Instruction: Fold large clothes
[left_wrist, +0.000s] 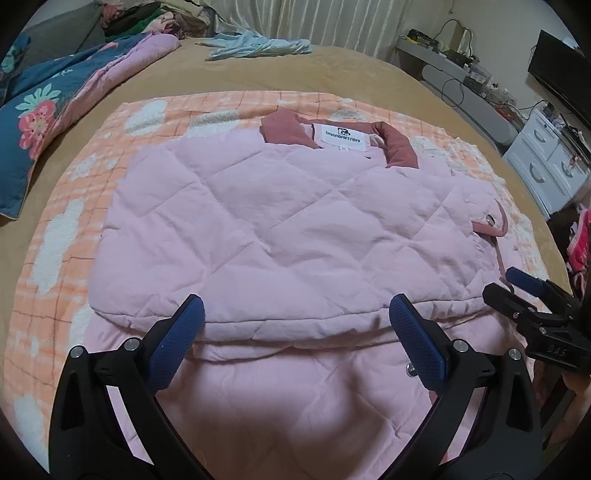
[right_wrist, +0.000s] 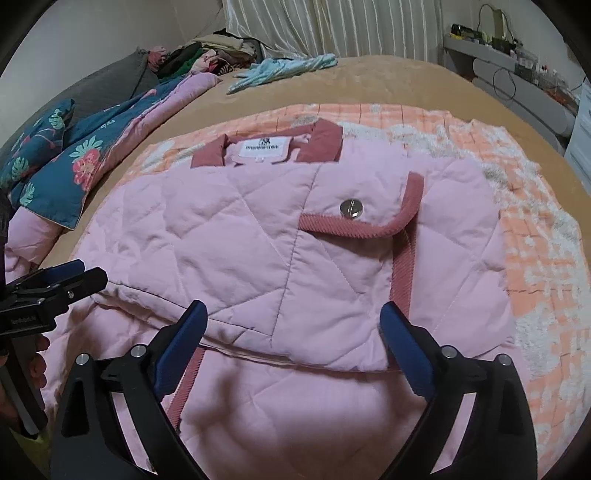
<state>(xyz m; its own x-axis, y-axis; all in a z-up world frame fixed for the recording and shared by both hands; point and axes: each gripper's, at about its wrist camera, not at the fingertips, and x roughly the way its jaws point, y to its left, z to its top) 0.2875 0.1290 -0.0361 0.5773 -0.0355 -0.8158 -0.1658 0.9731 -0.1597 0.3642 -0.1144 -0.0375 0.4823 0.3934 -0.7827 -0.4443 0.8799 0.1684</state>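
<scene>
Bed (left_wrist: 351, 74) beneath folded pink jacket (left_wrist: 277, 221), near hem cut off.

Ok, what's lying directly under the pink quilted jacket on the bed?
An orange checked blanket with fluffy white patches shows around the pink quilted jacket, spread over the tan bedcover. Its middle is covered by the jacket, so anything else beneath is hidden.

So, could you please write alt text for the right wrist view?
A folded pink quilted jacket lies on an orange checked blanket on a bed, the open right tongs above its near edge. The left tongs enter at left.
</scene>
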